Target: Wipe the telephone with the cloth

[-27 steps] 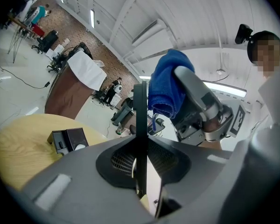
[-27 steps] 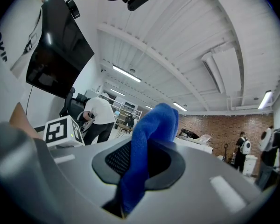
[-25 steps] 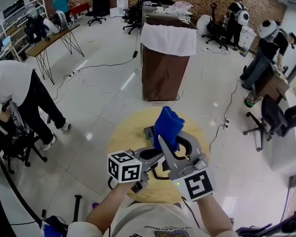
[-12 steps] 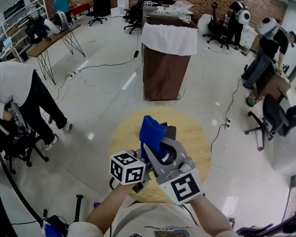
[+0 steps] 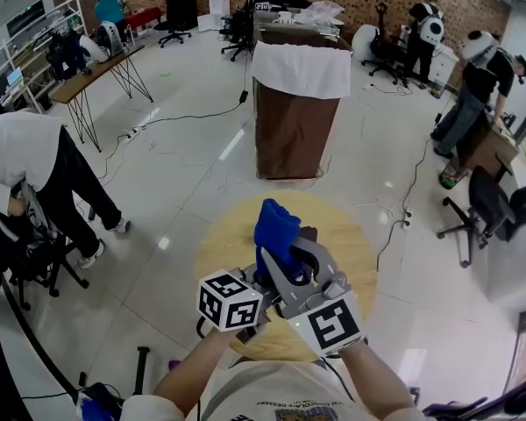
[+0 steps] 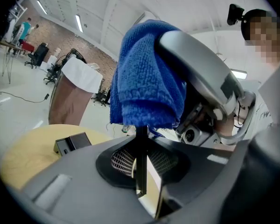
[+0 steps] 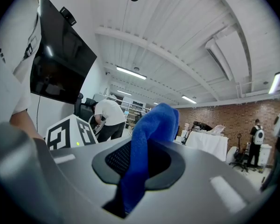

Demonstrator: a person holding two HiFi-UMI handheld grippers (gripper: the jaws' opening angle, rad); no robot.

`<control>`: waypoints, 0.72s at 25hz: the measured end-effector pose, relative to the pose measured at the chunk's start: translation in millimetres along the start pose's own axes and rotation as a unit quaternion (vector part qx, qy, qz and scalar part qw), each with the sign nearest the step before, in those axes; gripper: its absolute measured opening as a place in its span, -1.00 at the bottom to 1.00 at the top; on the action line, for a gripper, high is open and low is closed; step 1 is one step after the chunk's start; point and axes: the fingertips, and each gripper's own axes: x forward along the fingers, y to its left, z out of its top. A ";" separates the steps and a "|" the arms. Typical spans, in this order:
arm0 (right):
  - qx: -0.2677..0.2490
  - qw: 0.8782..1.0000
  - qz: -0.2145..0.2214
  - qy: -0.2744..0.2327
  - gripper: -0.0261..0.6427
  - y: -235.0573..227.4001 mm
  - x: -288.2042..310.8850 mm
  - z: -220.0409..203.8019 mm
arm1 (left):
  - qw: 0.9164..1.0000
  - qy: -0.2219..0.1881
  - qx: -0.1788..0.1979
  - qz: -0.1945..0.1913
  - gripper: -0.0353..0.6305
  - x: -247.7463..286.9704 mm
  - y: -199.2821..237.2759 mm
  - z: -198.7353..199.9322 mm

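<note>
Looking down from the head view, both grippers are bunched together over the near half of the round yellow table [image 5: 223, 244]. The right gripper [image 5: 279, 254] has its jaws clamped on the blue cloth [image 5: 276, 224], which sticks up out of them in a thick folded wad. Its own view shows the same thing: the cloth runs right down through the slot between the pads [image 7: 114, 160] and pokes out above.

The left gripper [image 5: 261, 281] sits just beside it, and its jaws are closed most of the way onto a thin dark strip [image 6: 141, 148] that stands edge-on between them. It could be part of the phone, but honestly I can't tell from this angle. In the left gripper view the cloth hangs right above that strip and looks to be touching its top.

The telephone [image 6: 72, 143] shows as a small black box on the tabletop, off to the left past the jaws. From above it's mostly hidden behind the cloth and grippers, with only a dark corner beside the cloth.
</note>
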 end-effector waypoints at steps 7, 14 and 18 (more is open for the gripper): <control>-0.009 1.000 -0.010 -0.008 -0.74 -16.2 0.5 11.3 | 1.000 0.006 0.002 -0.002 -0.71 2.7 -2.8 -1.9; -0.025 0.999 -0.016 -0.020 -0.74 -22.8 6.1 22.0 | 1.000 0.007 0.004 -0.003 -0.71 2.1 -2.4 -6.4; -0.033 0.999 -0.023 -0.029 -0.74 -32.0 7.9 31.9 | 1.000 0.010 0.004 -0.005 -0.71 3.3 -4.1 -7.1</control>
